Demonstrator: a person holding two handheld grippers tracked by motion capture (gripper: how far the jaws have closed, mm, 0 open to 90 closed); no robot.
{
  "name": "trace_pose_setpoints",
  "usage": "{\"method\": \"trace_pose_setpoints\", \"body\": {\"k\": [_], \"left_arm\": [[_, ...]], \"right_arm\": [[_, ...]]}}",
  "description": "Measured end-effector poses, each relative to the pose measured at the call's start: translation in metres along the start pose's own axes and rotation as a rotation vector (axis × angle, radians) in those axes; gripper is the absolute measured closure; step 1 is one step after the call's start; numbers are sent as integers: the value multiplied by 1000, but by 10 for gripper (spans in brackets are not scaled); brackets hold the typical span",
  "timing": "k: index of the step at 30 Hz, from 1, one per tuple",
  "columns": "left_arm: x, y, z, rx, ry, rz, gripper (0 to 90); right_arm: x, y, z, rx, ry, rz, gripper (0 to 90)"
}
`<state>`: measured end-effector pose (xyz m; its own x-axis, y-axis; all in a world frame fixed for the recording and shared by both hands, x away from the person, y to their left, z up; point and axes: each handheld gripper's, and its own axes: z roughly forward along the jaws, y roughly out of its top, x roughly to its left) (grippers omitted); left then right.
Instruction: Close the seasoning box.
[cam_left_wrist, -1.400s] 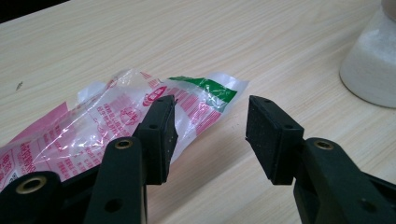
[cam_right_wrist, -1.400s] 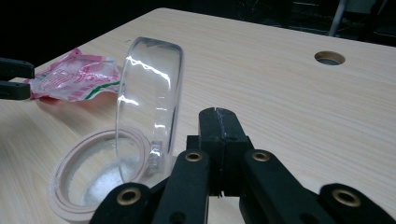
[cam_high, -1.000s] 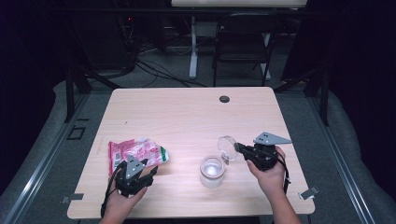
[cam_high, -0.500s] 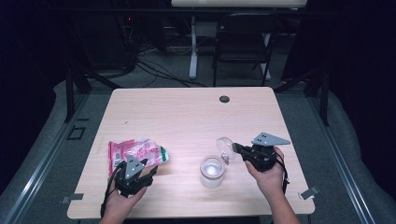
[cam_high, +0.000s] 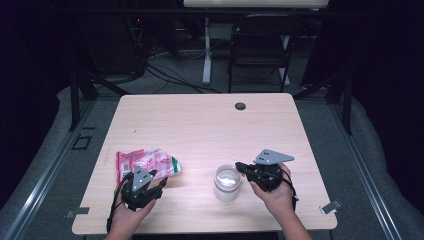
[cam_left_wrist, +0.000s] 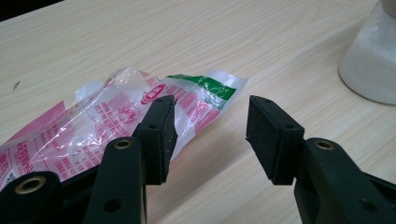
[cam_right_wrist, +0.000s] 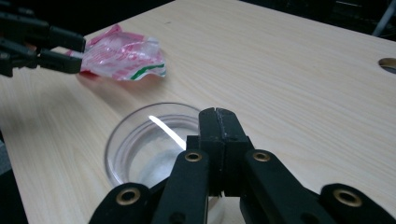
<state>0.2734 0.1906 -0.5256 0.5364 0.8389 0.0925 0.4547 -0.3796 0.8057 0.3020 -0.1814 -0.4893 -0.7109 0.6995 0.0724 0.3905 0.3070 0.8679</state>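
At the near edge of the table (cam_high: 200, 125):
Right gripper (cam_right_wrist: 217, 116): jaws pressed together, nothing between them, tips just over the jar's rim.
Jar (cam_high: 227, 182): clear, open-topped, white powder inside (a bright glint across it), standing upright just left of the right gripper.
Left gripper (cam_left_wrist: 210, 128): jaws apart, one pad touching the bag's edge.
Bag (cam_left_wrist: 116, 126): crumpled clear plastic, pink print, green stripe, lying flat, well left of the jar.

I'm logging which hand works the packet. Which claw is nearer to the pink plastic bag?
Left. The left claw is open right at the pink plastic bag, one jaw over its edge. The right claw, shut, sits across the table beside the clear jar.
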Motion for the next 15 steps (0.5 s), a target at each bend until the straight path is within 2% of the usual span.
{"method": "trace_pose_setpoints", "body": {"k": [6, 15], "left_arm": [[2, -1, 0, -3, 0, -7, 516], [4, -1, 0, -4, -6, -14, 507]], "right_arm": [[9, -2, 5, 14, 20, -19, 897], [17, -1, 3, -10, 64, -23, 861]]}}
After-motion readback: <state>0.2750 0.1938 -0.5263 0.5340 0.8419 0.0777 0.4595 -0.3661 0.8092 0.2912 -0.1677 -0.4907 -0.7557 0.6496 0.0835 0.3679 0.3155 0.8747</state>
